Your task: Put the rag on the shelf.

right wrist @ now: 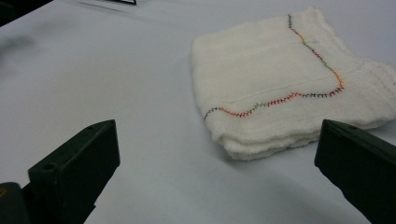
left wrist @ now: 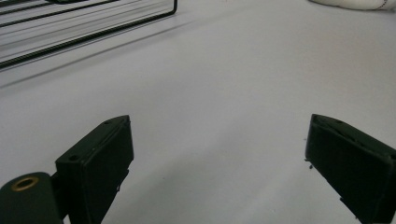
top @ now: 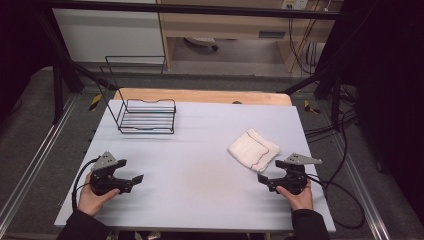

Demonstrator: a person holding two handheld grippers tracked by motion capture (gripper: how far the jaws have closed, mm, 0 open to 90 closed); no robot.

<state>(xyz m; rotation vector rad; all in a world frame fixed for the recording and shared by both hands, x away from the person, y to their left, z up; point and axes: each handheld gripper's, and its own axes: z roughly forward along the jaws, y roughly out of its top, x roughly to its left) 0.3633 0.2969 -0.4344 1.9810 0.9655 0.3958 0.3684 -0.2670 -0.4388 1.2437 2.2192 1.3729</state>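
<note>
Resting low: both grippers sit near the front edge of the table (top: 200,165), one in each hand, well apart from each other.
Left gripper (top: 134,181): held at the front left of the table, jaws pointing toward the middle; in its own view (left wrist: 217,168) the two black jaws stand wide apart with only bare tabletop between them.
Right gripper (top: 262,180): held at the front right, jaws pointing inward toward the middle; in its own view (right wrist: 217,172) the jaws stand wide apart, nothing clamped.
Cloth (top: 253,149): a white folded cloth lying flat on the right half of the table, just beyond and near the right gripper, not touching it. Seen up close (right wrist: 289,88), it is folded in several layers, with a wavy line of many-coloured stitching across its top face.
Wire rack (top: 147,117): a black wire rack standing at the far left of the table, well apart from the cloth; its lower bars show at the top left of the left gripper view (left wrist: 84,28).
Hands: left hand (top: 92,197) and right hand (top: 299,196) come in from the bottom edge in dark sleeves.
</note>
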